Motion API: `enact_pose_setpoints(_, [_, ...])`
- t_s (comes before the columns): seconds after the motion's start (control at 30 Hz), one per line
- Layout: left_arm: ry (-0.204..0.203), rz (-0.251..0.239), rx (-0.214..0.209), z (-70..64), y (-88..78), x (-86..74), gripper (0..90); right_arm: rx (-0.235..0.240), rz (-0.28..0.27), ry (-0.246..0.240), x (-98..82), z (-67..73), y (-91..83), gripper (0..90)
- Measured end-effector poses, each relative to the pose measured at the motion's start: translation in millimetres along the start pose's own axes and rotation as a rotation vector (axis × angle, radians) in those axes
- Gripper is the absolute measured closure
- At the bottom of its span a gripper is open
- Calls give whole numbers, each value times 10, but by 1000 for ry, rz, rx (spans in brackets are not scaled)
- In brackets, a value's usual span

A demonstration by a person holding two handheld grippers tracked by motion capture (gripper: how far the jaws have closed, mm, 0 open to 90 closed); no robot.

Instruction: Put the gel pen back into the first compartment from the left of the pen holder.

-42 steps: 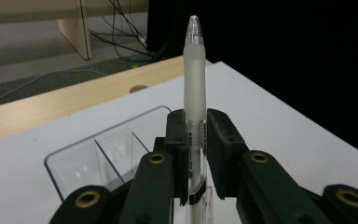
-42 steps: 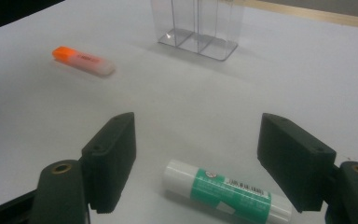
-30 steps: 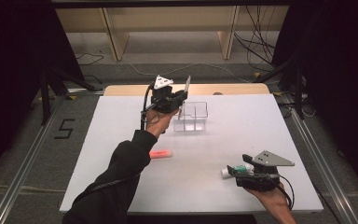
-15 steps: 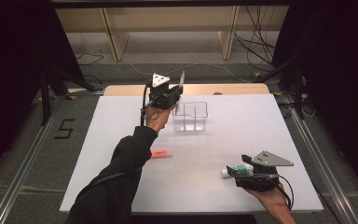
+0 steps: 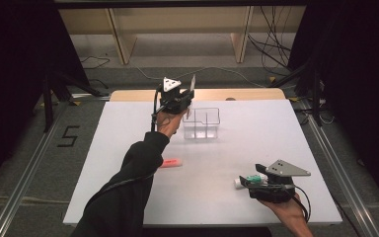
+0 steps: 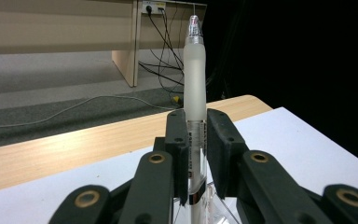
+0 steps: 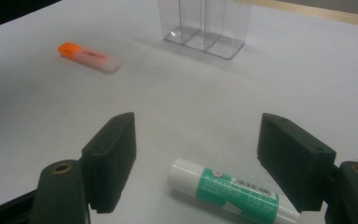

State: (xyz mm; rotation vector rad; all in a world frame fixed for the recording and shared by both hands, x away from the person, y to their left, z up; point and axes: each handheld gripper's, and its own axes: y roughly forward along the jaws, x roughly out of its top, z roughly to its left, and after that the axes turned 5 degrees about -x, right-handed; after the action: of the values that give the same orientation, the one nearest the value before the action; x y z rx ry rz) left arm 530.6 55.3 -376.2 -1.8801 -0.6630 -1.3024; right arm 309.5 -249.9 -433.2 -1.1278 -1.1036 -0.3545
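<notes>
A: Why hold the pen [image 6: 194, 70] upright?
B: My left gripper [image 6: 196, 140] is clamped on it above the clear organizer [image 5: 202, 123], probably to drop it in tip-up.
A: And your right?
B: My right gripper [image 7: 196, 154] is spread around the glue stick [image 7: 228, 191], nearer me than the organizer on the bench [image 5: 256, 143].

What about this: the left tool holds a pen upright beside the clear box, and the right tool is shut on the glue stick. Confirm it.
Not quite. The right tool is open, its jaws either side of the glue stick without gripping it, as the right gripper view shows. The left tool does hold the pen upright beside the clear box.
</notes>
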Motion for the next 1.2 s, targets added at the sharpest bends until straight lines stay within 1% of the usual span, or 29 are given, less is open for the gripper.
enact_pose_setpoints(0.07, [6,4,6,11,15,-15,788,1,2,-1,0,4,-1,290])
enact_pose_setpoints(0.2, [-17,1,10,27,45,-37,787,2,-3,1,0,4,-4,290])
enact_pose_setpoints(0.3, [-2,2,17,29,56,-50,787,3,-3,1,-1,4,-3,290])
enact_pose_setpoints(0.37, [1,2,21,34,60,-54,788,5,-2,-1,-1,6,-3,290])
enact_pose_setpoints(0.43, [-11,-6,23,39,65,-62,787,6,-7,-6,-1,5,0,290])
enact_pose_setpoints(0.53, [-3,-3,27,39,76,-86,787,7,-6,-6,-1,4,1,290])
enact_pose_setpoints(0.6, [-15,-10,28,42,86,-103,787,7,-7,-7,-1,5,1,290])
enact_pose_setpoints(0.63, [-13,-10,30,47,87,-111,787,8,-7,-7,-1,5,2,291])
enact_pose_setpoints(0.7, [-14,-2,30,52,93,-134,787,7,-2,-8,-1,5,1,290])
enact_pose_setpoints(0.77, [-2,11,31,57,93,-150,787,8,-4,-7,-3,6,8,291])
enact_pose_setpoints(0.83, [-9,5,31,54,102,-167,787,9,-2,-7,-3,8,6,290])
enact_pose_setpoints(1.1, [-6,18,32,45,104,-221,785,10,1,-8,-4,5,7,291])
enact_pose_setpoints(1.13, [-13,15,29,39,106,-230,784,10,1,-8,-4,5,7,291])
enact_pose_setpoints(1.2, [1,27,35,33,106,-246,783,10,1,-8,-4,6,7,290])
